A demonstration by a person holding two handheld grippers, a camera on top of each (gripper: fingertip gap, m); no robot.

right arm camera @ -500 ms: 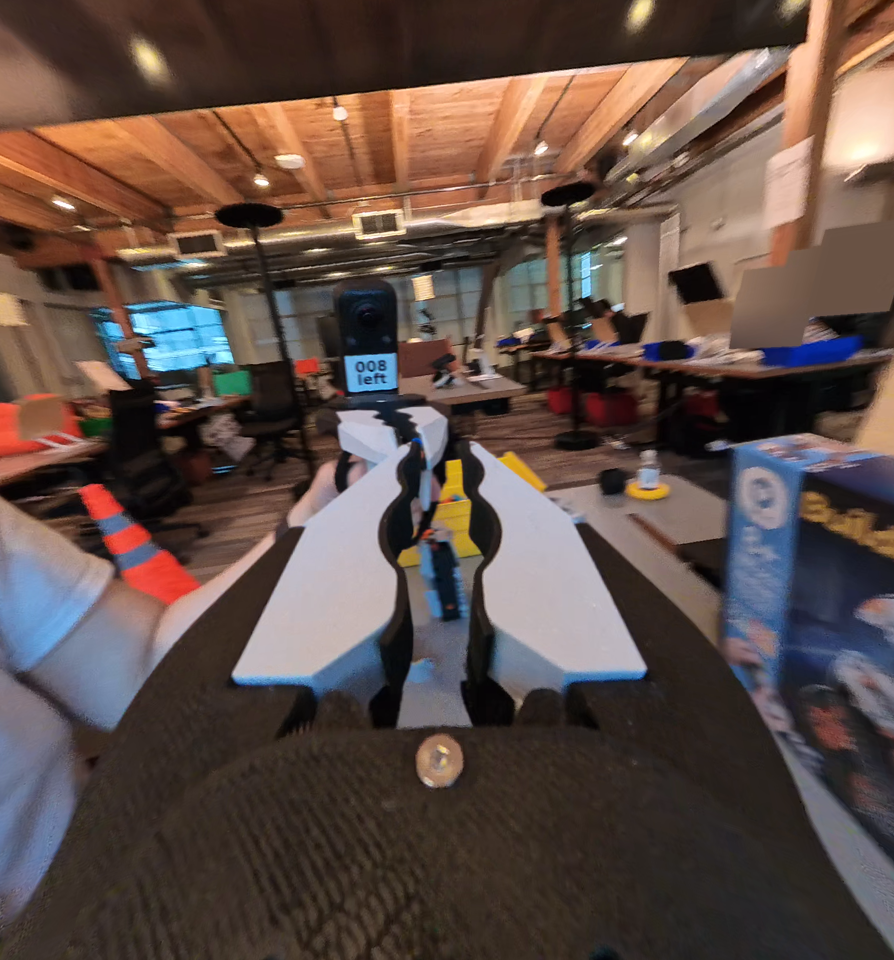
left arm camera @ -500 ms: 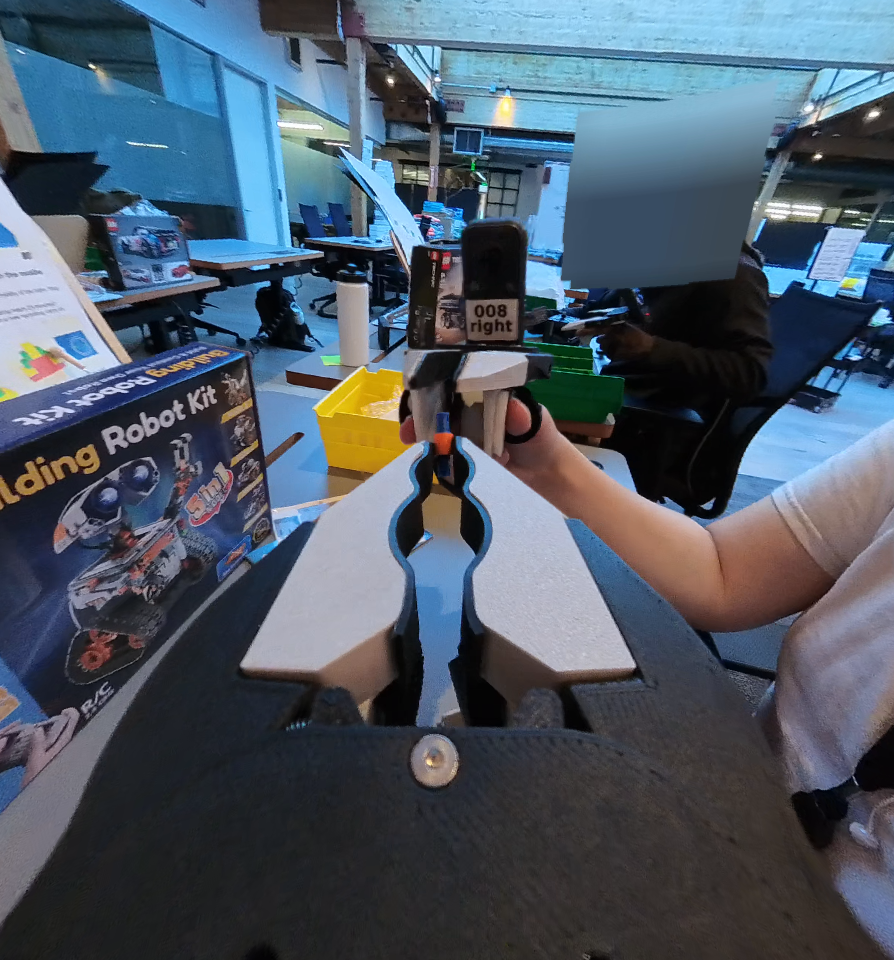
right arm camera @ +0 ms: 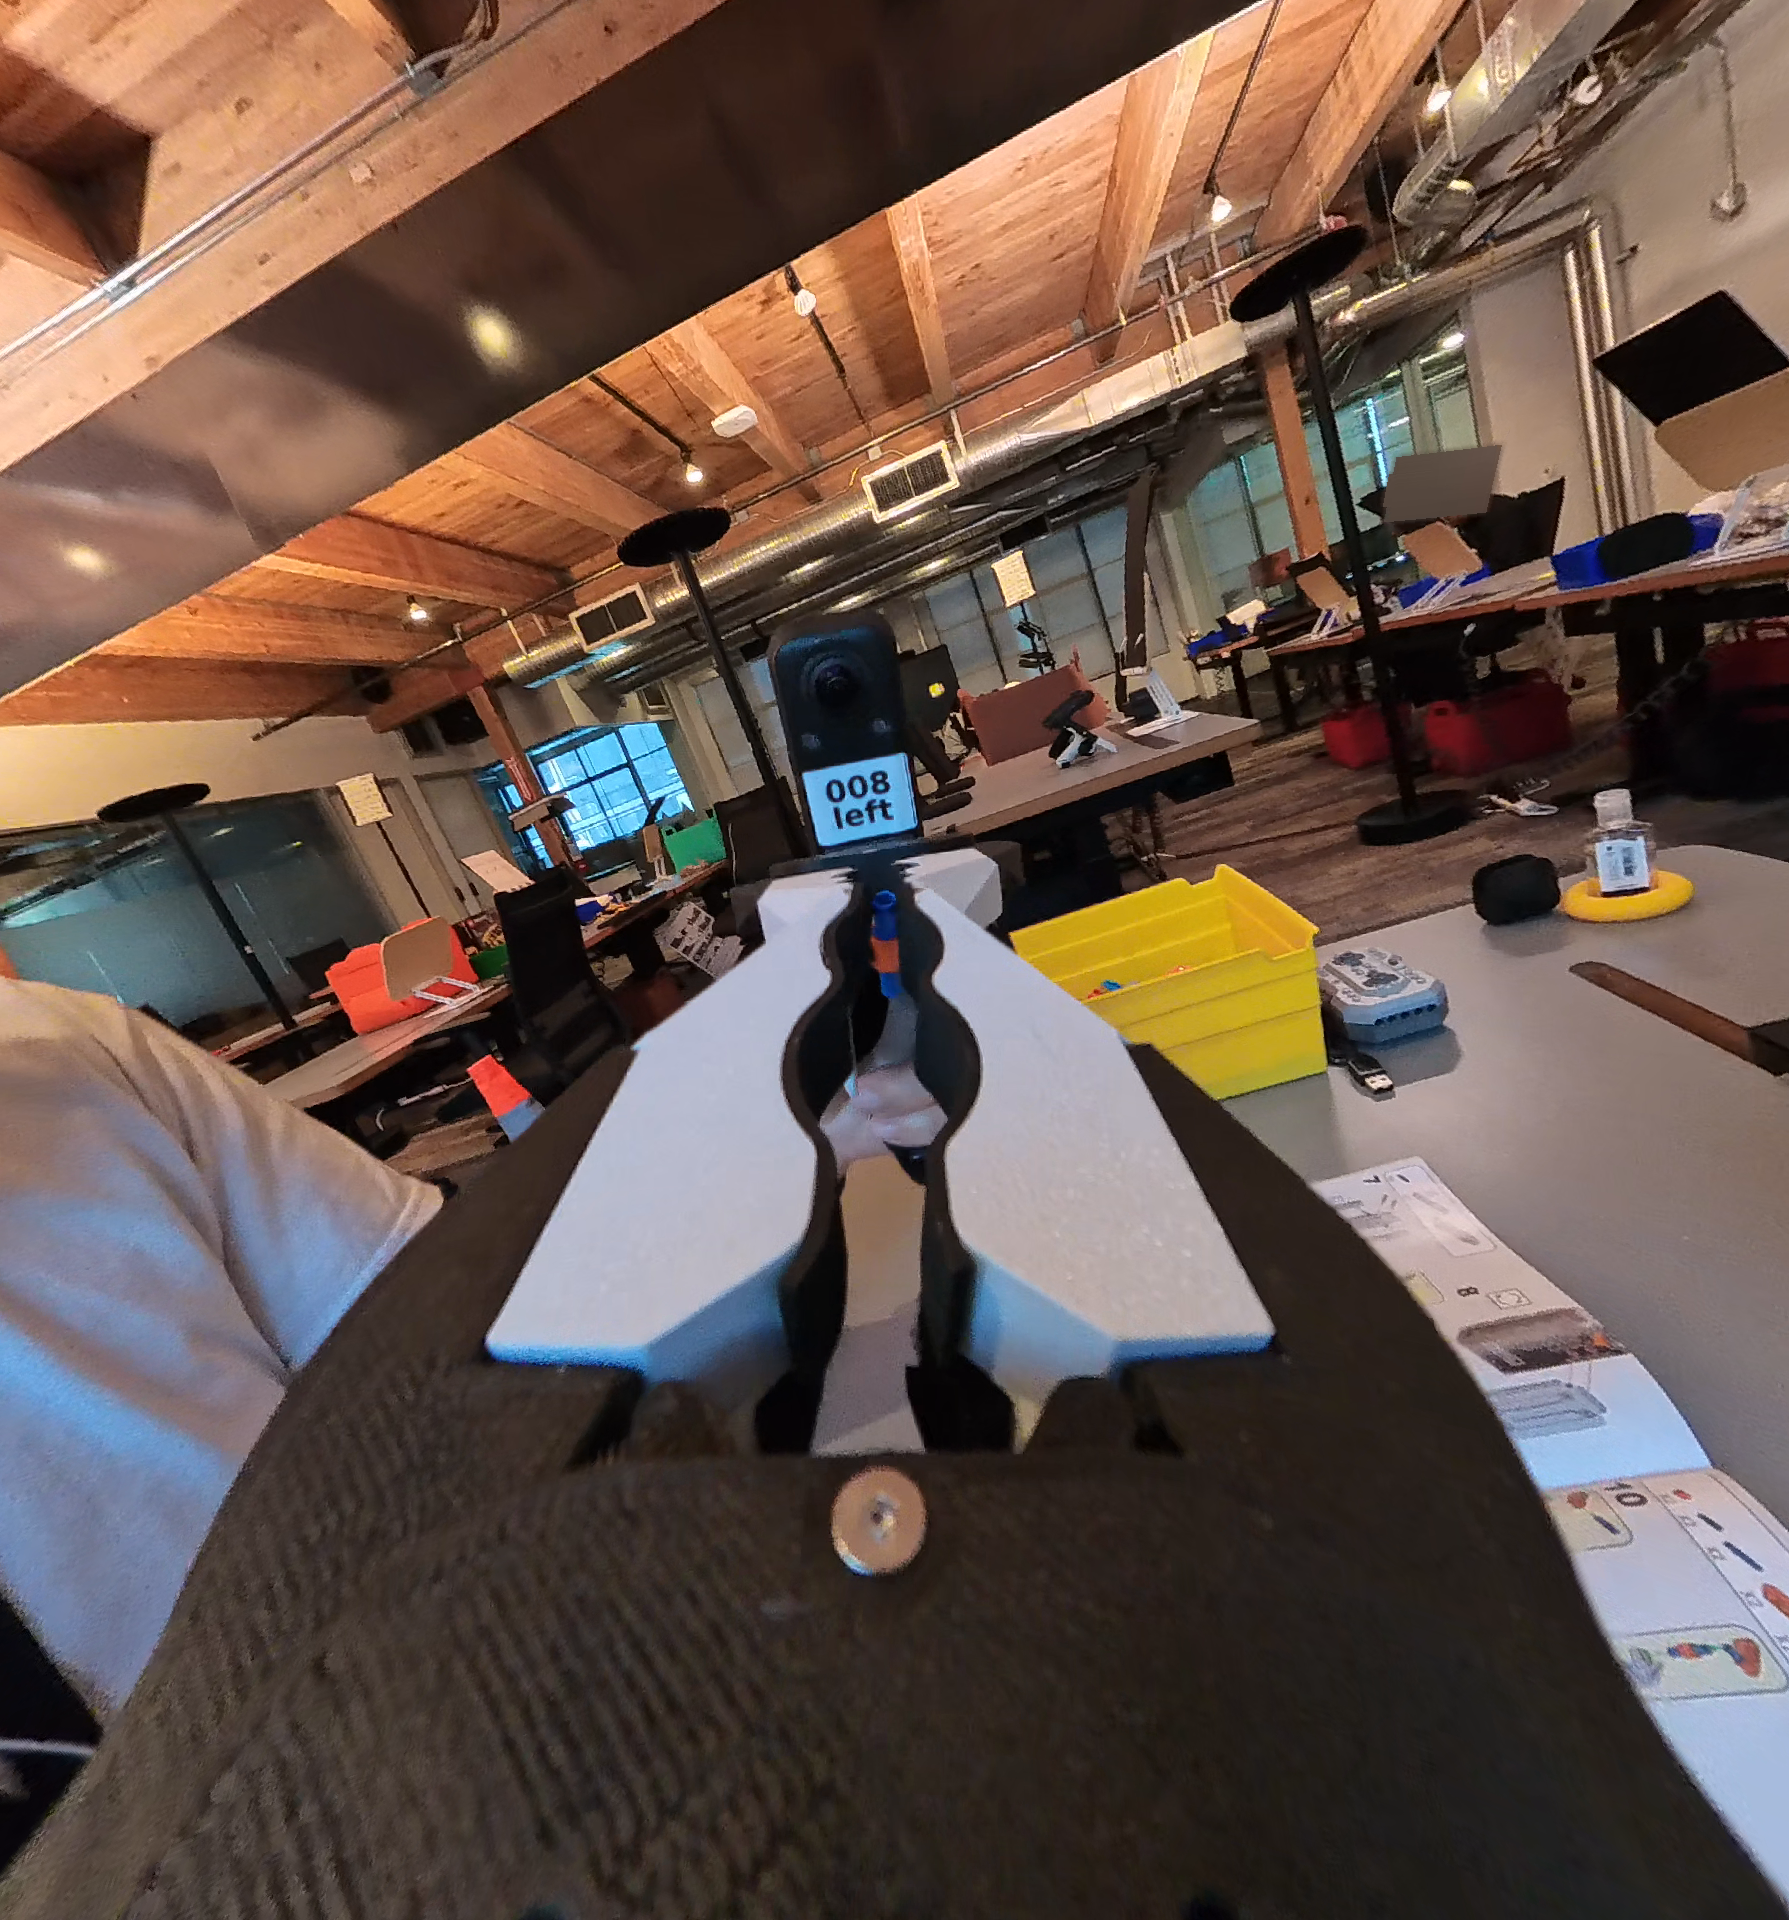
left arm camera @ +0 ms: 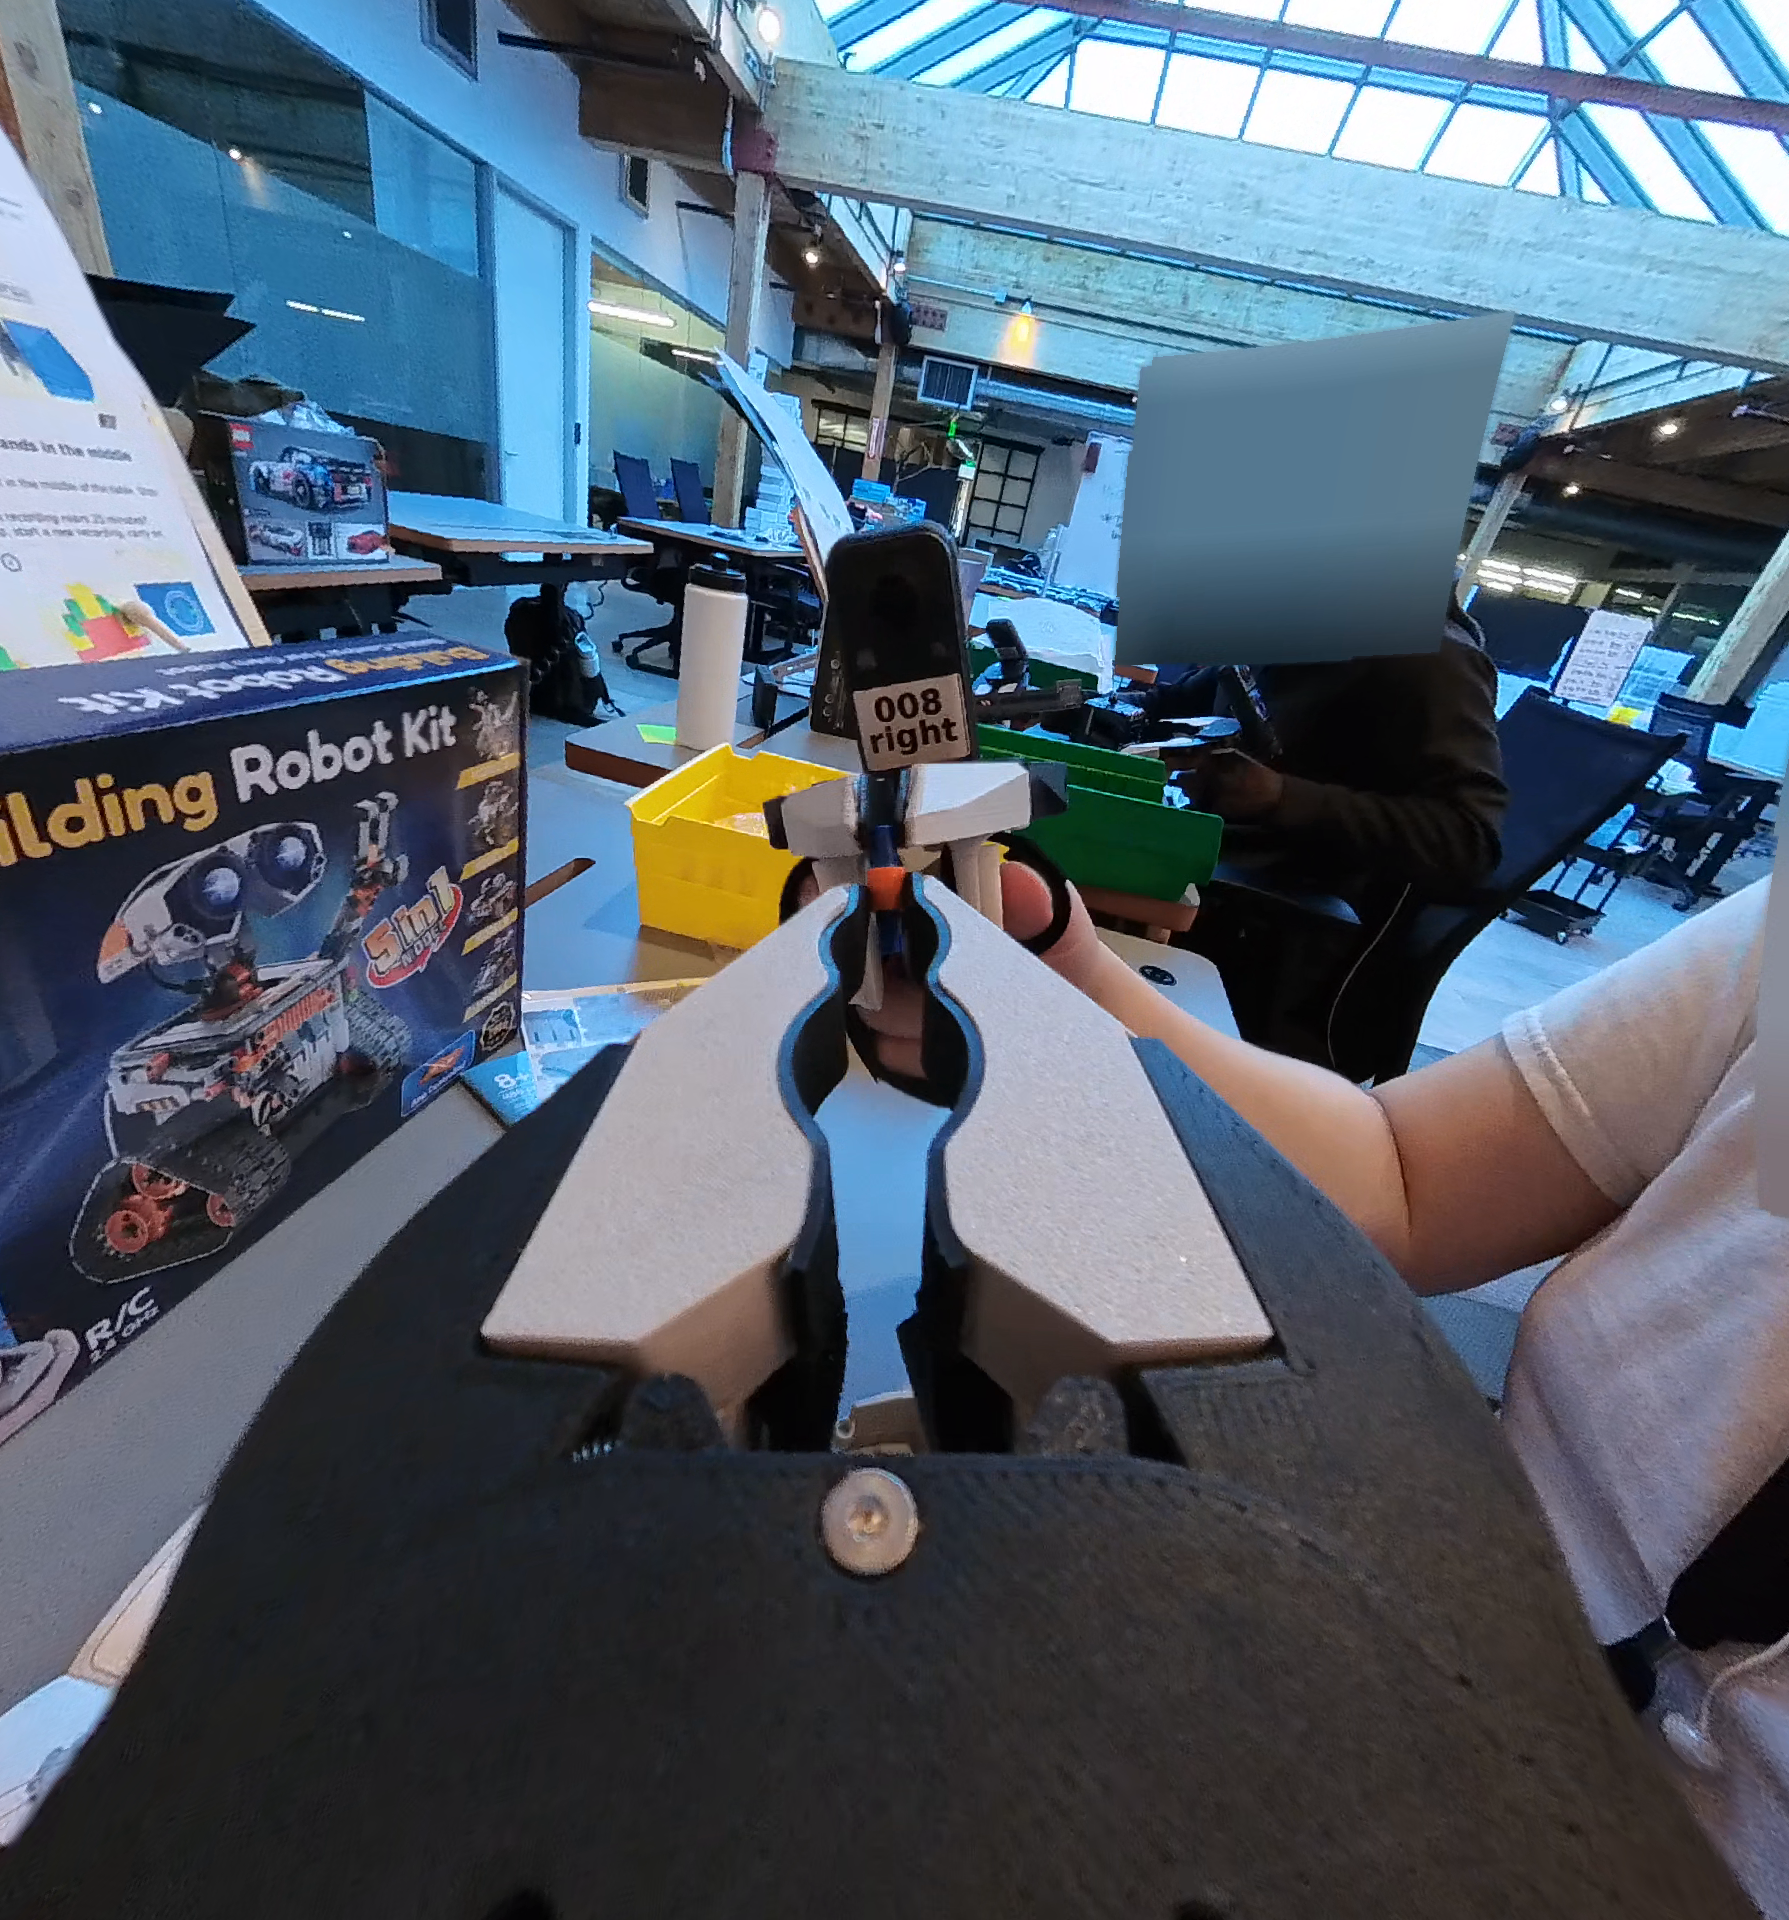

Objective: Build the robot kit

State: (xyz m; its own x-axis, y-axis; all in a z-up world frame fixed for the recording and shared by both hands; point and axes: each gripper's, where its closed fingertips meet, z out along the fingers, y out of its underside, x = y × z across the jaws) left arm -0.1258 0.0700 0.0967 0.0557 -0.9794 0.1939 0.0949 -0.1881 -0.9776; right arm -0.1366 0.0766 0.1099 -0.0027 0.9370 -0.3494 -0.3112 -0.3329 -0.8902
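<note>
We hold the left gripper (left arm camera: 885, 912) and the right gripper (right arm camera: 882, 920) tip to tip in the air above the surface (right arm camera: 1617, 1101). Each pair of jaws is closed narrowly on one end of the same small blue-and-orange piece (left arm camera: 884, 885), which bridges the two and touches nothing else. A yellow bin (right arm camera: 1181, 977) stands beyond the tips toward the far edge with a grey module (right arm camera: 1378, 992) just beside it. A kit box (left arm camera: 225, 935) stands at the left edge, and a booklet (right arm camera: 1596, 1455) lies open near the right one.
</note>
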